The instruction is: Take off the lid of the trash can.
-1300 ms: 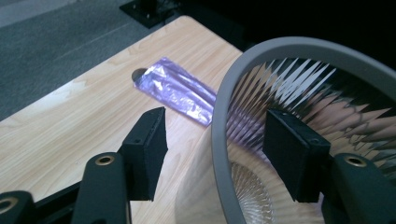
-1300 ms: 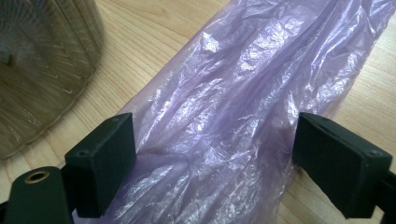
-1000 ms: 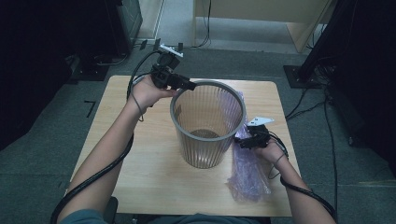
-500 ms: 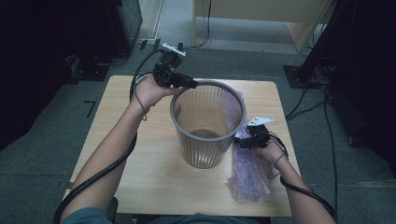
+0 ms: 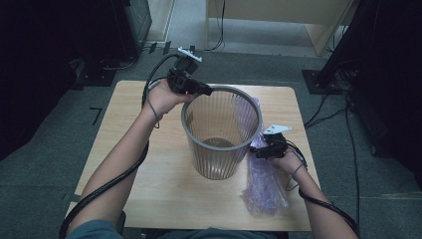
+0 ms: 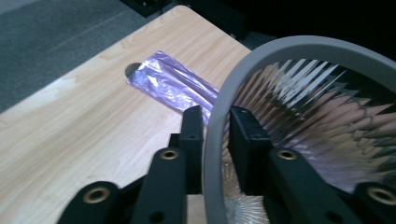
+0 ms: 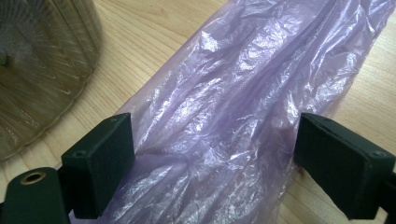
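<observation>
High view: bin stands mid-desk, unlined; purple bag lies just beside it.

Left gripper view: left tongs, just closing, straddle the bin rim.

Right gripper view: right tongs spread wide over the bag, not pinching. Lining remains.

The bin was clear and ribbed with a grey rim; the bag was pale purple; the table was light wood.
</observation>
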